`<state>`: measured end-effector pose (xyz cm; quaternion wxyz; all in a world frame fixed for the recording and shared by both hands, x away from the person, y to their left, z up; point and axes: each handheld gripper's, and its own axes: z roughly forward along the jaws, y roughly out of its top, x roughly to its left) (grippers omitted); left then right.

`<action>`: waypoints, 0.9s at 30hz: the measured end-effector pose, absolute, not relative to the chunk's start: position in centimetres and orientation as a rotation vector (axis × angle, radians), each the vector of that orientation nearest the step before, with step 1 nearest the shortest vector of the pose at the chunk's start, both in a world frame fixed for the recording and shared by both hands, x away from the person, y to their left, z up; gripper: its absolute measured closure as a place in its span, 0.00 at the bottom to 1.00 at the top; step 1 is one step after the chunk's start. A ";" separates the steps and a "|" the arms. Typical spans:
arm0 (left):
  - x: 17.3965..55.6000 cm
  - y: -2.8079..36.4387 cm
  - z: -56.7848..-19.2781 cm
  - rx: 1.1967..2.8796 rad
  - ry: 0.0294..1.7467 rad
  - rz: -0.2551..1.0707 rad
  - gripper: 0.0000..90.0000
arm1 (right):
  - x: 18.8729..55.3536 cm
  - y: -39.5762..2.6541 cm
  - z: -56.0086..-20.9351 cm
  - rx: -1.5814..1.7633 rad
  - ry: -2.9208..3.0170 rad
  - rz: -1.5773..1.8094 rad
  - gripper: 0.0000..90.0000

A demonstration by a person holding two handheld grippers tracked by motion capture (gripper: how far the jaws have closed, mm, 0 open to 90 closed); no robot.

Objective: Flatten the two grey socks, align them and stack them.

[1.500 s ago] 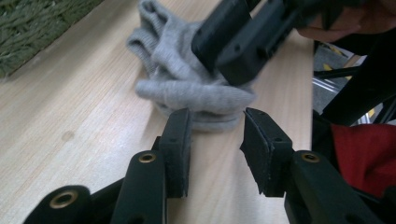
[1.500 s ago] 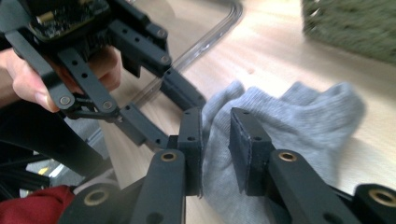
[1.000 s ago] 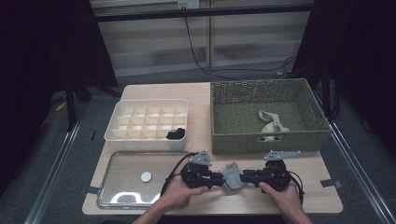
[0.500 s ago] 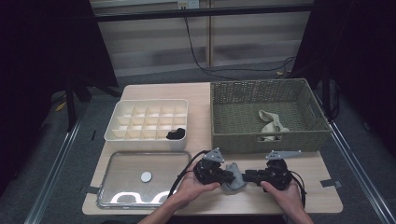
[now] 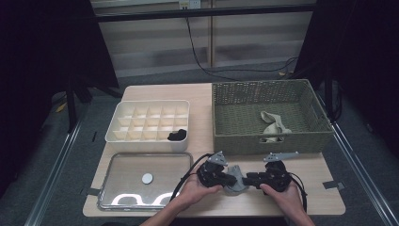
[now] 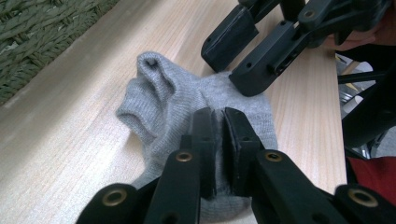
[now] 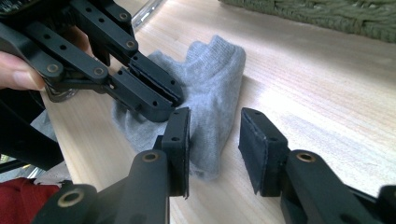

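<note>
Grey sock (image 6: 196,100) lies crumpled near the worktop's (image 5: 329,197) front edge, soft, light, easily bunched. Left tool (image 6: 218,140) has just been closing and pinches a fold; right tool (image 7: 214,140), opening, stands apart astride it. Best grip: the ribbed cuff.

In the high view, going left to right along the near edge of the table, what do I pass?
Metal tray → left tool, shut on the grey sock → right tool, open at the sock.
</note>
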<state>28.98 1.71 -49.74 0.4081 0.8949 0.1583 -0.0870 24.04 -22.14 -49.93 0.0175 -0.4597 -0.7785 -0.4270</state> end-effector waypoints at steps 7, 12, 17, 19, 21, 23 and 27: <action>29.0 1.6 -49.8 2.246 0.402 -0.229 0.93 | 24.0 -21.6 -50.3 -1.419 -2.425 -1.288 0.75; 29.0 1.7 -49.7 2.254 0.405 -0.224 0.93 | 23.9 -21.3 -50.4 -1.418 -2.412 -1.279 0.83; 28.9 1.6 -49.6 2.268 0.404 -0.209 0.93 | 23.9 -21.1 -50.2 -1.402 -2.444 -1.288 0.90; 28.8 1.6 -49.6 2.273 0.408 -0.194 0.93 | 23.9 -21.2 -50.1 -1.402 -2.438 -1.300 0.93; 28.8 1.5 -49.7 2.252 0.403 -0.210 0.94 | 23.8 -21.3 -50.0 -1.407 -2.425 -1.313 0.94; 28.8 1.5 -49.7 2.251 0.400 -0.207 0.94 | 23.8 -21.3 -49.9 -1.410 -2.416 -1.324 0.94; 28.9 1.6 -49.6 2.272 0.396 -0.203 0.94 | 23.9 -21.5 -49.7 -1.409 -2.387 -1.354 0.95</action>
